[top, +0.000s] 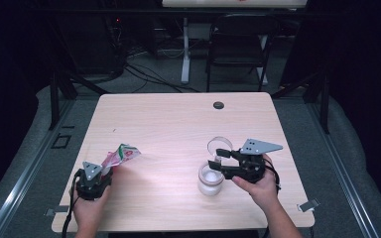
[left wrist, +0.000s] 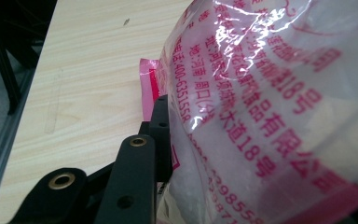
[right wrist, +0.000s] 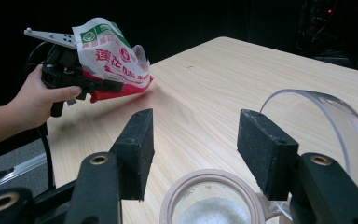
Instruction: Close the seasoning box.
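A: Okay, left tongs (top: 108,166) first. Clamped on the plastic bag (top: 123,153), pink and white with red print, low over the near left part of the table (top: 178,119).

B: Bag resting on the wood or lifted?

A: Can't tell. From the right gripper view the bag (right wrist: 112,60) has its red bottom edge right at the table (right wrist: 205,93), but whether it touches is unclear. It tilts up and away from the left hand (right wrist: 37,100).

B: Left gripper view?

A: The bag (left wrist: 270,107) is so close that it's partly blurred. One black jaw shows against the bag's side; the other is hidden behind the plastic. The top and right of the bag are cut off, and the contents look whitish, hard to make out.

B: Right tongs?

A: Right tongs (top: 217,157) stand wide apart, pads holding nothing. They hover over the jar (top: 211,178), a clear one with a pale rim and something white inside. The right hand (top: 258,186) is at the near right.

B: And the lid?

A: The clear round lid (top: 220,145) is flipped up just behind the jar. In the right gripper view the lid (right wrist: 317,121) is partly blocked by the right jaw, and the jar (right wrist: 212,198) is cut off at the bottom edge. Whether lid and jar are hinged together I can't see.

B: Bag and jar?

A: Well apart, bare wood between.
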The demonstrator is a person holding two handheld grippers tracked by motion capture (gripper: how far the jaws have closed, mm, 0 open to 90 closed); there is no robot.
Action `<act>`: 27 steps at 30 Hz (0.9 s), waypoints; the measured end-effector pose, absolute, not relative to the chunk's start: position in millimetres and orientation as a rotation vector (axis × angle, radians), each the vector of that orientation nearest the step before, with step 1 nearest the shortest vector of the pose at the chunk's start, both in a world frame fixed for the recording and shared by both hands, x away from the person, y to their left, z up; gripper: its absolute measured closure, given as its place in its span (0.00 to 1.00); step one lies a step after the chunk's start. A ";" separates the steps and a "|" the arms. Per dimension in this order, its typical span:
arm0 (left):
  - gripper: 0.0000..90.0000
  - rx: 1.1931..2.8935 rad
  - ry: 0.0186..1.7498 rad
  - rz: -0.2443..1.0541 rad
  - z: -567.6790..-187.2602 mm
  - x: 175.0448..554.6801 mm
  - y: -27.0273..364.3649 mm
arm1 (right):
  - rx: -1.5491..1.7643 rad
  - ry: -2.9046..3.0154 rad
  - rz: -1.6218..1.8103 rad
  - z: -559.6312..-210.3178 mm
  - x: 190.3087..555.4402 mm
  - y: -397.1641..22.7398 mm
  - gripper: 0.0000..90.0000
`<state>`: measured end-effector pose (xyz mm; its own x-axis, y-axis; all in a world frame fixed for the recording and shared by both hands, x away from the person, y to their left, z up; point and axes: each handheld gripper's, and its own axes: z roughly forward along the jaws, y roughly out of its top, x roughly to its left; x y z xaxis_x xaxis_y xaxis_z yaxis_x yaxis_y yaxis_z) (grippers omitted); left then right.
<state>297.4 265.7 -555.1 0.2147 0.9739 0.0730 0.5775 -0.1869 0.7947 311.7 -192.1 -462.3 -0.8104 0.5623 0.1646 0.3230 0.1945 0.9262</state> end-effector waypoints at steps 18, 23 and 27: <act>0.70 1.808 1.512 0.708 -566.4 299.6 273.2 | 0.861 2.257 1.663 -463.8 312.2 -191.9 0.51; 0.62 1.782 1.490 0.686 -565.7 298.9 273.9 | 0.862 2.257 1.666 -464.0 312.3 -191.9 0.51; 0.46 1.784 1.451 0.714 -564.1 297.9 270.5 | 0.865 2.256 1.666 -464.0 312.3 -191.8 0.51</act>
